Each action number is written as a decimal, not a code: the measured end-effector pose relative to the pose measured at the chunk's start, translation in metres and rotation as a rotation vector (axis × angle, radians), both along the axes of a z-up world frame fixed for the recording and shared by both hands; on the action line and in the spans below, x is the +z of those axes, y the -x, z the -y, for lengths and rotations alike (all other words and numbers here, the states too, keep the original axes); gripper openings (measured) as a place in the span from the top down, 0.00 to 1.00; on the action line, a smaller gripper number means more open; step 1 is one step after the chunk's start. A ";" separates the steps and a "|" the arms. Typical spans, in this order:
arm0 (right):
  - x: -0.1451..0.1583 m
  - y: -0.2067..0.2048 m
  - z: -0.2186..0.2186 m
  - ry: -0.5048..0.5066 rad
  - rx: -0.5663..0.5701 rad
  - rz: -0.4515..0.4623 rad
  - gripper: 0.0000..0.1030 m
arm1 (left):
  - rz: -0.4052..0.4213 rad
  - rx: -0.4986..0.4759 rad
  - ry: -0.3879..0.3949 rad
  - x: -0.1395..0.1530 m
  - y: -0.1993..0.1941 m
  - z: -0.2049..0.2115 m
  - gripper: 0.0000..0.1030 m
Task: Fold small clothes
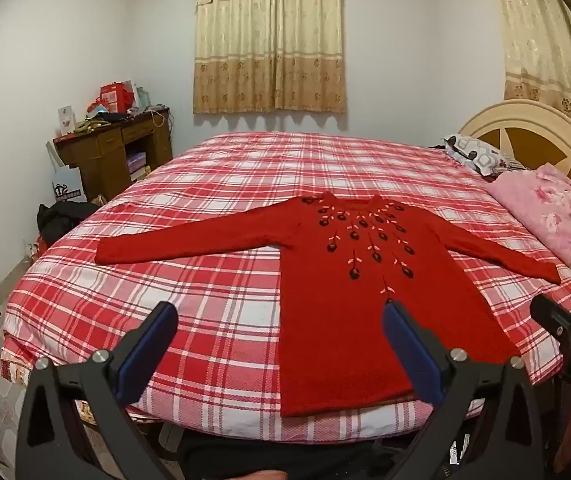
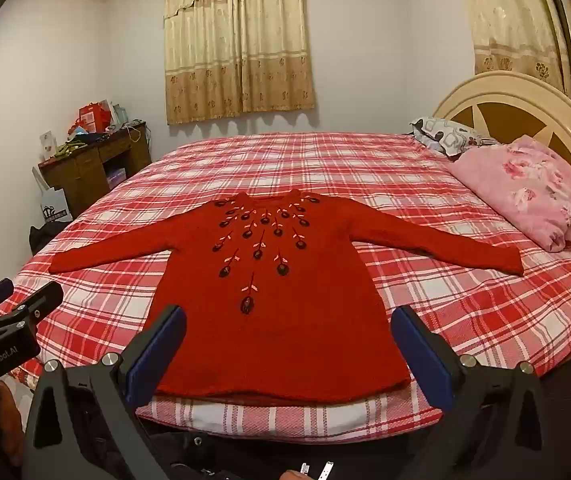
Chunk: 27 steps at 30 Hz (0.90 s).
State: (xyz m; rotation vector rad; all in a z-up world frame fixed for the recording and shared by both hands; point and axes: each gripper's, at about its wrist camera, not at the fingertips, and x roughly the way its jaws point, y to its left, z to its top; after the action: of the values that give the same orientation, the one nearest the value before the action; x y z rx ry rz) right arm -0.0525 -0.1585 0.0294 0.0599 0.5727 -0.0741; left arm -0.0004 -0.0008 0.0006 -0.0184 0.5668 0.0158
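Red knit sweater (image 1: 349,300), one, lay flat on plaid bed (image 1: 213,184), both sleeves spread. Two grippers, left gripper (image 1: 279,320) and right gripper (image 2: 289,324), hovered at bed's near edge, fingers wide, holding nothing. Two pillows.

sweater hem (image 1: 365,376): part hidden by tool finger (image 1: 413,352) | desk clutter (image 1: 113,108): indistinct

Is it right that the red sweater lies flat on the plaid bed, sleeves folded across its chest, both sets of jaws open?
Not quite. The red sweater lies flat on the plaid bed, but its sleeves are spread out to the sides, not folded in, as the right wrist view shows. Both sets of jaws are open.
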 end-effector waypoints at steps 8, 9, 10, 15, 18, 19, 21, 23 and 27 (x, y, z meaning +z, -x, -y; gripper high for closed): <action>-0.003 -0.002 0.000 -0.001 0.002 -0.018 0.01 | 0.006 0.001 0.007 0.000 0.004 -0.002 0.00; -0.006 -0.003 0.001 -0.004 0.002 -0.021 0.01 | 0.004 0.005 0.009 -0.005 0.001 -0.003 0.00; -0.008 -0.003 0.000 -0.005 0.003 -0.024 0.01 | 0.004 0.006 0.009 -0.005 0.002 -0.003 0.00; -0.006 -0.005 0.006 -0.021 0.006 -0.037 0.01 | -0.015 0.009 0.016 -0.006 -0.003 -0.006 0.00; -0.009 -0.006 0.005 -0.025 0.009 -0.042 0.01 | -0.020 0.010 0.019 -0.007 -0.003 -0.007 0.00; -0.010 -0.006 0.005 -0.026 0.010 -0.044 0.01 | -0.021 0.010 0.021 -0.007 -0.003 -0.007 0.00; -0.011 -0.006 0.004 -0.027 0.010 -0.047 0.01 | -0.024 0.007 0.020 -0.008 -0.003 -0.007 0.00; -0.012 -0.006 0.004 -0.029 0.012 -0.050 0.01 | -0.029 0.005 0.018 -0.009 -0.004 -0.006 0.00; -0.013 -0.007 0.004 -0.037 0.016 -0.058 0.01 | -0.037 0.000 0.019 -0.010 -0.005 -0.005 0.00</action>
State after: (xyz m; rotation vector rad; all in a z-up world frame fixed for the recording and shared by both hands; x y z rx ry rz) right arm -0.0454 -0.1624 0.0164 0.0890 0.6324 -0.0497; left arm 0.0046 0.0040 -0.0090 -0.0372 0.6044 0.0108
